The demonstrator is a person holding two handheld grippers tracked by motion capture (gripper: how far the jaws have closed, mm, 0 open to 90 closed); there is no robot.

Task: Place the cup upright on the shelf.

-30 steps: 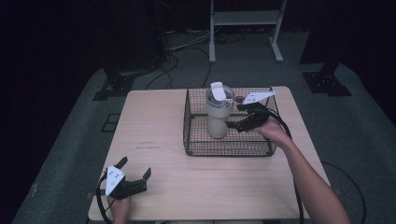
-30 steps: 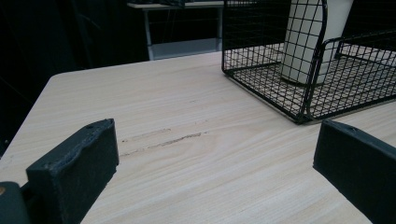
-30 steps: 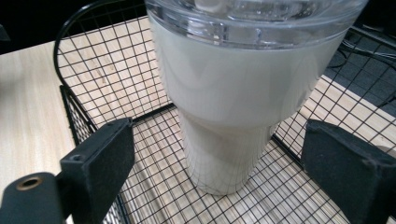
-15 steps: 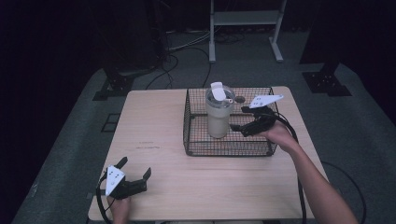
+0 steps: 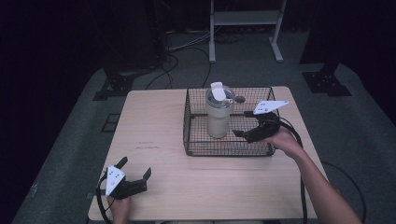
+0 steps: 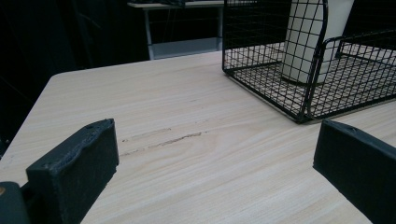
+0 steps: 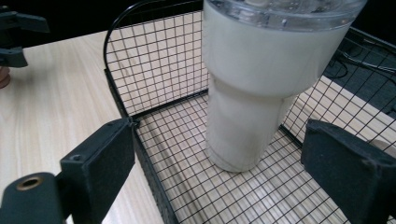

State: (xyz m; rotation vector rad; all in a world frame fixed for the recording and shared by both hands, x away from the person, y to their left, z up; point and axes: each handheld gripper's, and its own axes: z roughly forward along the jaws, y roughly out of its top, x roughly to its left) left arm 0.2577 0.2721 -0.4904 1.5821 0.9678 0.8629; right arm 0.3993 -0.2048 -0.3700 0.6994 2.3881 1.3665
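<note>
My right tool [image 5: 240,132], jaws wide apart, faces the cream lidded tumbler [image 5: 219,116] inside the black wire basket [image 5: 224,148]; smooth, rigid, likely slippery, so grip the narrower lower body.

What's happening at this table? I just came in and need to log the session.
A person holds a gripper in each hand. The right gripper, jaws open, is at a cream tumbler with a clear lid, standing upright in a black wire basket on the wooden table; the jaws have not closed on it. The left gripper rests open near the table's front left corner, apart from the basket.
</note>
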